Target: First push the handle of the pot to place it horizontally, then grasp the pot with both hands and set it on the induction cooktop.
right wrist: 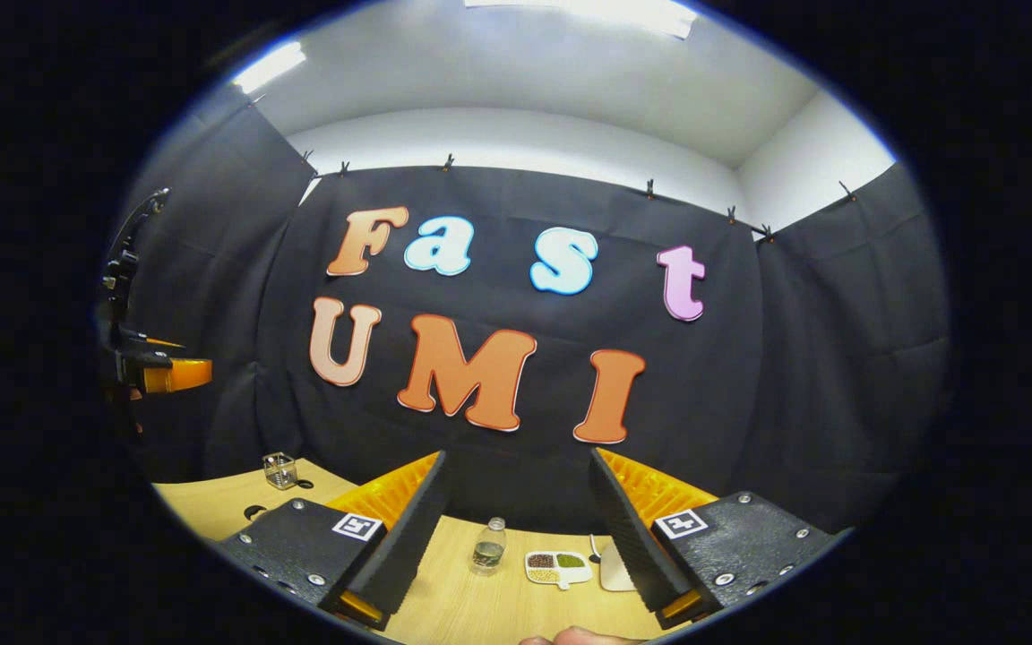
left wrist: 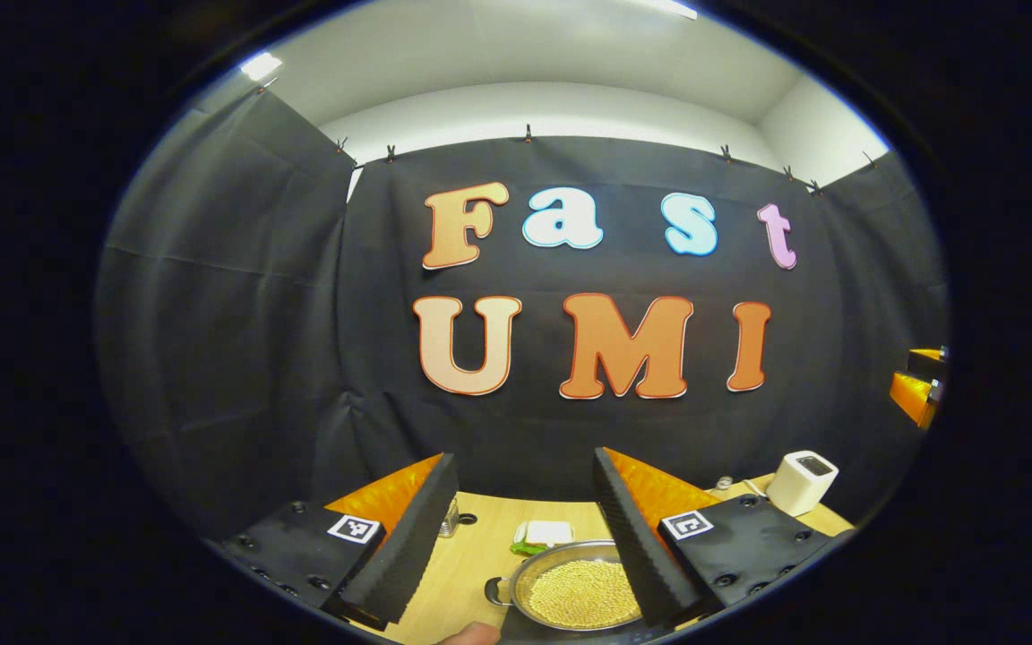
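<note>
The left gripper [left wrist: 520, 537] hangs above the desk [left wrist: 471, 560] with its jaws spread wide and nothing between them. Below, a pot [left wrist: 574, 591] full of pale yellow grains sits near the desk's front edge, partly behind the gripper's right finger, one small loop handle [left wrist: 496, 591] pointing left. Just behind the pot lies a white dish [left wrist: 545, 534]. A white box [left wrist: 801, 482] stands toward the far right corner.

Wooden table [right wrist: 462, 609], pot [left wrist: 570, 591], bottle [right wrist: 487, 546], divided dish [right wrist: 559, 566]
</note>
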{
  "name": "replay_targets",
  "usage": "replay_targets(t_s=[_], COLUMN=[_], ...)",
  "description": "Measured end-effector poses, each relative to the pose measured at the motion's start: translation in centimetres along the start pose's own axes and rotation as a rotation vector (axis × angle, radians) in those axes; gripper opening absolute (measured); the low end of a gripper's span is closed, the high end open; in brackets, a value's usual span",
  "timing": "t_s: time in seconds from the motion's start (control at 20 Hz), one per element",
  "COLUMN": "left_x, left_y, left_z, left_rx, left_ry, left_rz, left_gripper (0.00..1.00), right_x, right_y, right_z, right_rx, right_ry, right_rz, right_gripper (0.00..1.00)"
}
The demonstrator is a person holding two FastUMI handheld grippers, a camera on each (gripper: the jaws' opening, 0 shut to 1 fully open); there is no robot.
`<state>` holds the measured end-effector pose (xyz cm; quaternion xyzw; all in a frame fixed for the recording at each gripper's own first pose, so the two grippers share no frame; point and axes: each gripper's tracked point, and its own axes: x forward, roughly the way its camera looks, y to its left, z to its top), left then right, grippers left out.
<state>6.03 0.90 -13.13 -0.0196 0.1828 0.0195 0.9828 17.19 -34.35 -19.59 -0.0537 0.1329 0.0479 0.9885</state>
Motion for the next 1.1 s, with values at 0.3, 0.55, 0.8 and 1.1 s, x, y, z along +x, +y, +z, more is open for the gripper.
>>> replay_targets(t_s=[0.3, 0.55, 0.8, 1.1], left_x=[-3.4, -6.5, -9.2, -13.0], left_y=[2.9, 3.0, 3.3, 2.4], left_z=[6.7, 10.1, 12.6, 14.4], left_rx=[-0.021, -0.043, -0.054, -0.051], left_ry=[-0.081, -0.14, -0.198, -0.324], left_rz=[0.057, 0.069, 0.102, 0.128], left_gripper=[0.98, 0.99, 0.99, 0.96], right_x=[-2.7, -4.6, -5.4, -6.0], right_y=[-4.4, -6.5, -7.8, -9.3], right_z=[4.9, 7.6, 7.9, 8.7], right_rx=[-0.055, -0.036, -0.028, 0.005], right_ry=[-0.071, -0.114, -0.129, -0.167], right_rz=[-0.058, -0.083, -0.111, -0.135], right_gripper=[0.92, 0.95, 0.97, 0.97])
